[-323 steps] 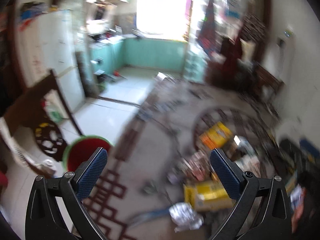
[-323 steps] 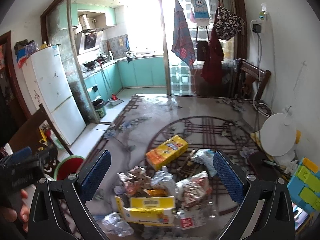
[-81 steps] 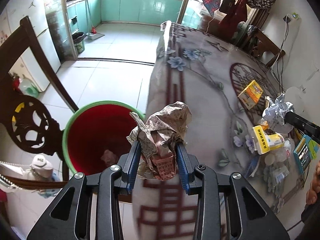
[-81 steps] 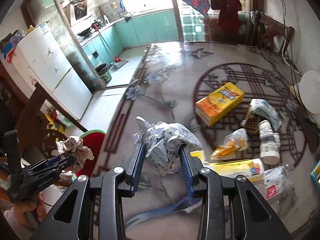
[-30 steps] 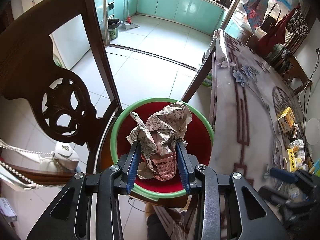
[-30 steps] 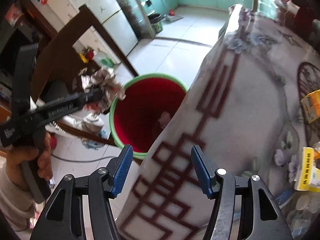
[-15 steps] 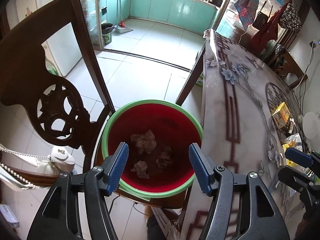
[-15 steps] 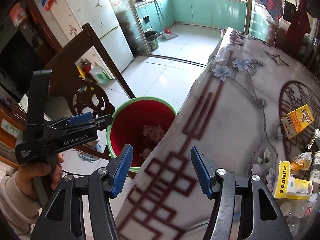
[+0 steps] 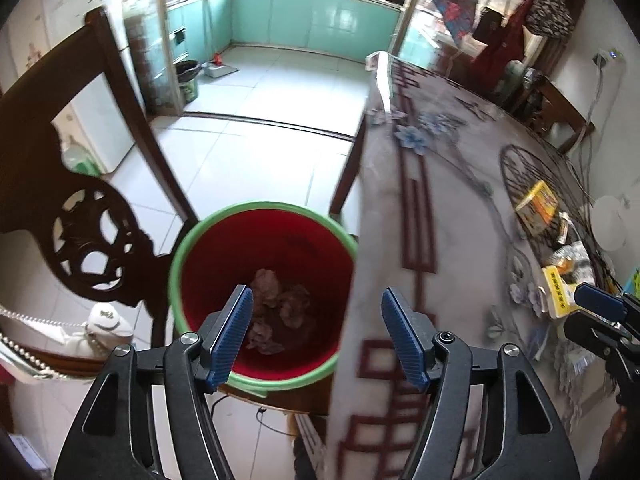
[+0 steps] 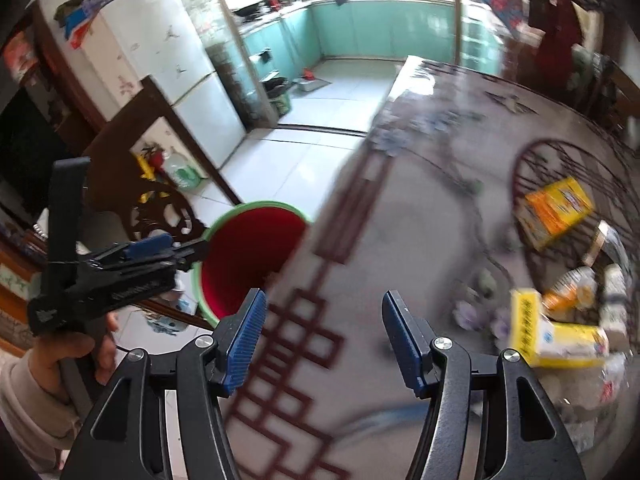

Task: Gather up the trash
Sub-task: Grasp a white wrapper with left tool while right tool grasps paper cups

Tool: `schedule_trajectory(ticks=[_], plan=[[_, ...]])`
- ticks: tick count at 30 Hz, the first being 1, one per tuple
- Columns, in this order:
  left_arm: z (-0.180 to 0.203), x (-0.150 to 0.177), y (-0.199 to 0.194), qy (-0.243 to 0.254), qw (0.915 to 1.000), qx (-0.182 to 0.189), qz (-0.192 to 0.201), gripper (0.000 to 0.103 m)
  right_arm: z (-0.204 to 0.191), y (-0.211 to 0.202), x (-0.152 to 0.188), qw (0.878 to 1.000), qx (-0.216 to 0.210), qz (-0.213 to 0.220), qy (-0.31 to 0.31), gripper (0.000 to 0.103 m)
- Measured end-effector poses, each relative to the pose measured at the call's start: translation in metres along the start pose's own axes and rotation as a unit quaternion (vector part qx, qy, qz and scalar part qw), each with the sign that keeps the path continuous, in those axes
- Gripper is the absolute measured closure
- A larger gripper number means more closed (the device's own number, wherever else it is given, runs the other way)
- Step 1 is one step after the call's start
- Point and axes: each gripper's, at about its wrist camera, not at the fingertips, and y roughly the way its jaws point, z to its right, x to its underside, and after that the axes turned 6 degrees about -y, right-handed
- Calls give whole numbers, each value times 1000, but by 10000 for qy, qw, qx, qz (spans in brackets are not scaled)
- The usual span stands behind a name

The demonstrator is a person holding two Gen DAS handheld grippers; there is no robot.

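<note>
A red bin with a green rim stands on the floor beside the table; crumpled paper balls lie in its bottom. It also shows in the right wrist view. My left gripper is open and empty above the bin's right side and the table edge. My right gripper is open and empty over the patterned table. Trash lies at the table's right: an orange box, a yellow carton and wrappers.
A dark carved wooden chair stands left of the bin. A white fridge and teal kitchen cabinets are at the back across a tiled floor. A white bag with a bead chain lies near the chair.
Both grippers have swung right towards the table, and both views are blurred by motion. The bin now sits lower left. Both stay open; the paper balls lie in the bin.
</note>
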Motion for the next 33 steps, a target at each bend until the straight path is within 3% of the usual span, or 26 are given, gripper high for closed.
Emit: schedule_trajectory(ticks=[8,13,16,19,27,28,31,33], plan=[[59,7,7,412,9986,311,-133,34,120,-46,52,9904,873,-8,1075,44],[100,12,8,571,9970,487,-181,34,201,-70,59,9780,1438,140,1506,44],[131,15,6,687,9955,629,-177,34,247,-64,55,9727,1678,54,1600,44],[162,16,4,814,9936,769,-172,33,279,-46,52,9716,1658,-111,1684,44],[248,22,16,1561,9827,958,-261,33,309,5,55,9781,1377,-479,1487,44],[257,21,21,1647,9810,976,-305,33,310,9,55,9787,1358,-486,1460,45],[284,19,36,1823,9771,1020,-400,33,316,19,57,9791,1388,-581,1371,68],[302,17,49,1955,9739,1048,-482,33,320,21,58,9796,1381,-545,1351,68]])
